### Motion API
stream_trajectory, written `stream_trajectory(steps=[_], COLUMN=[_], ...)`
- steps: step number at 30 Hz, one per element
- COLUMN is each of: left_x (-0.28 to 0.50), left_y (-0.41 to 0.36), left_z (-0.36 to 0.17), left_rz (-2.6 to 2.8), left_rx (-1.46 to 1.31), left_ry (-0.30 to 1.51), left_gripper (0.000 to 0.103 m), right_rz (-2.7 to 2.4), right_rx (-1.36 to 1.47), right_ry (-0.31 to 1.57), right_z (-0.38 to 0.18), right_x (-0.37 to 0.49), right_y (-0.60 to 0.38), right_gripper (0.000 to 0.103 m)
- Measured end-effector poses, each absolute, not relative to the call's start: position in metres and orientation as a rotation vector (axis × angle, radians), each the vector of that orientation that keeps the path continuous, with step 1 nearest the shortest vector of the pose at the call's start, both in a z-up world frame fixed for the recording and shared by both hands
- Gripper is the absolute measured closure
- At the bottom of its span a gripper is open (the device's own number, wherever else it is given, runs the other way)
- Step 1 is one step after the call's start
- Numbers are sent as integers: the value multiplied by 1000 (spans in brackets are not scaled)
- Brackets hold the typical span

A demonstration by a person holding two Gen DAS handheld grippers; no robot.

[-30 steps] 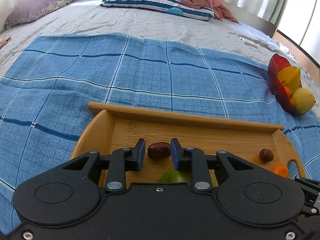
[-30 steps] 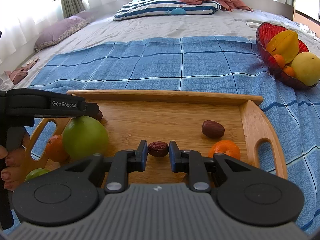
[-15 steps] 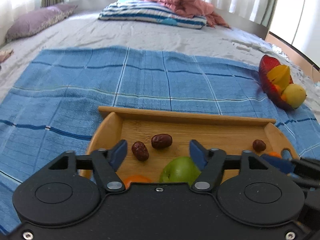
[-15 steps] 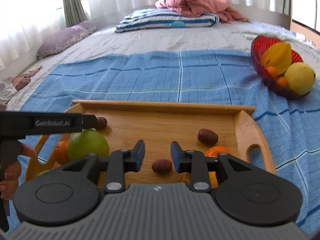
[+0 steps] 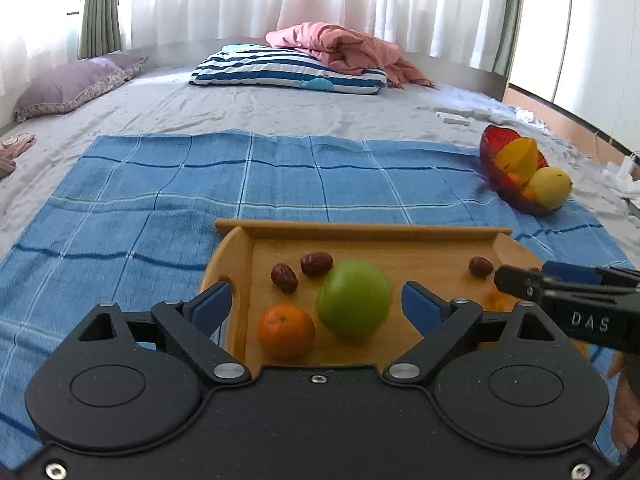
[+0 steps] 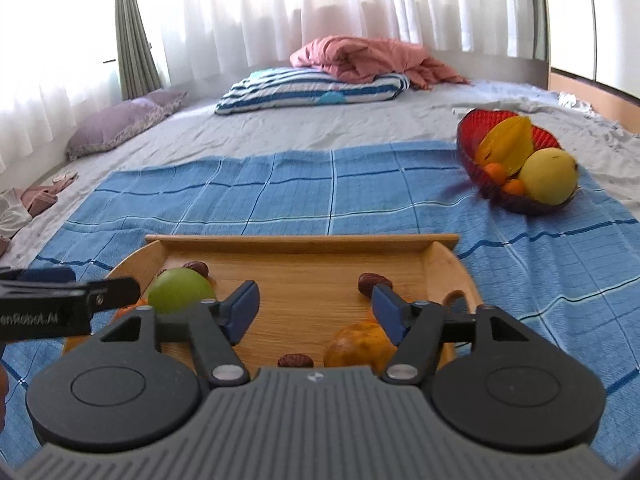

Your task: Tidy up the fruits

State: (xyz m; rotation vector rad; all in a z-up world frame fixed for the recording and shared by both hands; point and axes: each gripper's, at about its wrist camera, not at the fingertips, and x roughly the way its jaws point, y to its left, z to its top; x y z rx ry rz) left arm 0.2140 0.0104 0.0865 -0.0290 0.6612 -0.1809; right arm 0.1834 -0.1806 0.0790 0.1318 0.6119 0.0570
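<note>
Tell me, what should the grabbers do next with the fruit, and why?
Probably lower the left gripper onto the green apple and close on it. Both grippers are open and empty, and the apple sits on the wooden tray right between the left fingers, the biggest fruit there. The right gripper hovers over bare tray.

Green apple, orange tangerine, 2 dark red dates on tan tray; blue checked cloth beyond, red bowl far right.

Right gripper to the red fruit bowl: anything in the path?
Only the wooden tray's raised right wall lies between the open right gripper and the red fruit bowl. Beyond that it is bare blue cloth.
</note>
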Motion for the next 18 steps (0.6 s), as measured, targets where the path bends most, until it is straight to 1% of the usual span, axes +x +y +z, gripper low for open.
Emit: stream_trajectory(steps=[6,18], left_x=[186,142], left_y=[10,12], left_z=[83,72], left_rz=[-193,-192], left_rx=[-24,-8], left_ry=[648,629], left_gripper=[10,8], right_rz=[51,41], right_rx=[110,59], right_ry=[564,498], right_z=[81,79], right_x=[160,117], right_y=[-180,-175], right_gripper=[17,14])
